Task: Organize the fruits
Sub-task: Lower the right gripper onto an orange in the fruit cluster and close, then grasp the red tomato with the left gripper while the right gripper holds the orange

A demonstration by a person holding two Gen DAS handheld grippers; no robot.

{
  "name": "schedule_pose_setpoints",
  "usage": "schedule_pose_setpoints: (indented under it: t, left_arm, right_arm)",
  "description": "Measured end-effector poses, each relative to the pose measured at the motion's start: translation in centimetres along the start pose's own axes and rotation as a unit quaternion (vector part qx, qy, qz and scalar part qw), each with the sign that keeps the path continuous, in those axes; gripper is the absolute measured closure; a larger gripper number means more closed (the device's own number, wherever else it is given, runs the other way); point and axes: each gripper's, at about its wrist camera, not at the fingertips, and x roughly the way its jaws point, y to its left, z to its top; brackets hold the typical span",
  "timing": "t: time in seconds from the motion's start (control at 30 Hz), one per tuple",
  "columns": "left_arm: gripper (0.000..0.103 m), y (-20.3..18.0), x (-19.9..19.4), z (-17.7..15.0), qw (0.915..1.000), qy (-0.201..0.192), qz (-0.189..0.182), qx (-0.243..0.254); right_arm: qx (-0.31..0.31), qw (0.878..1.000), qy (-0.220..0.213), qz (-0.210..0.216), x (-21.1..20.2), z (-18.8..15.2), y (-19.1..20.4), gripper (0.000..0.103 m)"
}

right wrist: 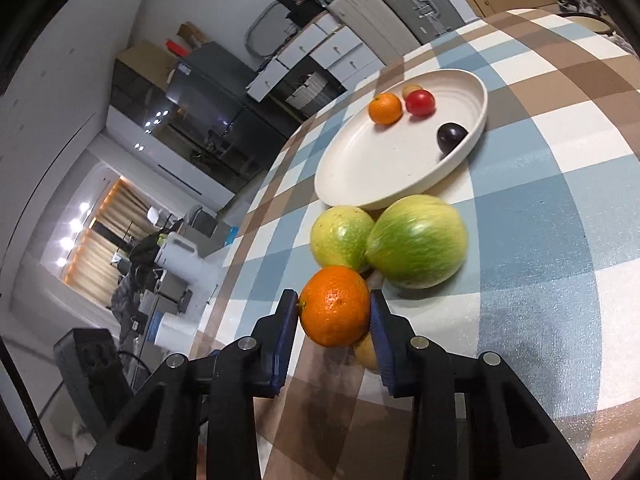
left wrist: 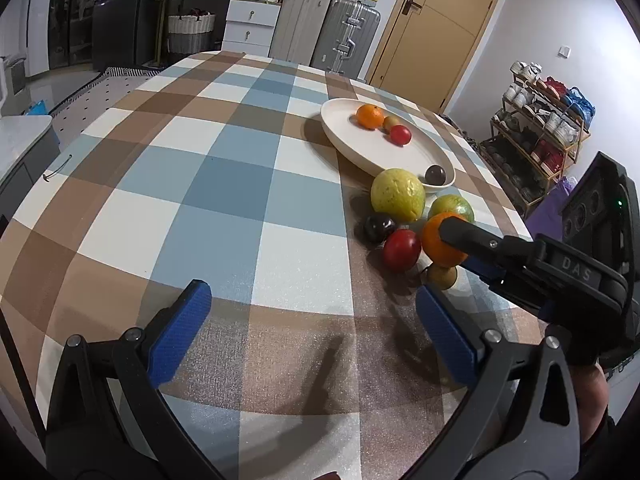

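My right gripper (right wrist: 334, 300) is shut on an orange (right wrist: 334, 312), its blue pads pressing both sides. In the left wrist view the same orange (left wrist: 438, 246) sits in the right gripper (left wrist: 450, 242), amid a cluster: a yellow-green fruit (left wrist: 397, 194), a green striped fruit (left wrist: 451, 206), a dark plum (left wrist: 379, 227), a red fruit (left wrist: 401, 250) and a small yellow-brown fruit (left wrist: 442, 276). Beyond lies a white plate (left wrist: 380, 156) with another orange (left wrist: 370, 116), a red fruit (left wrist: 401, 135), a small yellowish fruit and a dark plum (left wrist: 435, 175). My left gripper (left wrist: 312, 292) is open over bare cloth, left of the cluster.
A blue, brown and white checked cloth (left wrist: 224, 184) covers the table. The table's right edge runs close behind the fruit, with a shoe rack (left wrist: 536, 136) past it. Suitcases (left wrist: 340, 36) and a door (left wrist: 436, 20) stand beyond the far edge.
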Motion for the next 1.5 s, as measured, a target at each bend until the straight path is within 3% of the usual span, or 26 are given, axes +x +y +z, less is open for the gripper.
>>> schedule_pose_setpoints:
  t: [0.6,0.93,1.1,1.2,1.27,1.33,1.4,1.5]
  left_arm:
    - [0.001,-5.7,3.2,1.2,0.9964,0.017,0.008,0.083]
    - [0.003,-6.9,4.9,2.4,0.9955,0.013,0.013,0.093]
    - [0.018,-6.8,5.6,3.0,0.9967,0.022,0.004,0.079]
    - [0.031,-6.5,6.2,3.1,0.9971,0.040,-0.018,0.061]
    - [0.047,-6.4,6.8,3.0,0.9968,0.056,-0.025,0.052]
    - [0.054,-6.3,7.2,3.0,0.9966,0.061,-0.030,0.046]
    - [0.069,-6.0,7.4,3.0,0.9959,0.067,-0.049,0.036]
    - [0.077,-5.7,7.6,3.0,0.9952,0.074,-0.062,0.020]
  right_arm:
    - [0.007,0.999,-0.027,0.024,-3.6,0.3,-3.1,0.067]
    - [0.018,0.998,-0.050,0.023,-5.7,0.7,-4.3,0.067]
    - [0.019,0.998,-0.058,0.034,-6.9,0.7,-4.7,0.067]
    - [0.015,0.997,-0.061,0.037,-7.3,0.6,-4.6,0.067]
    - [0.016,0.997,-0.062,0.039,-7.5,0.6,-4.7,0.067]
    - [0.017,0.997,-0.063,0.041,-7.5,0.5,-4.8,0.067]
    - [0.018,0.997,-0.062,0.041,-7.5,0.4,-5.0,0.067]
    - [0.018,0.997,-0.061,0.042,-7.7,0.3,-5.1,0.067]
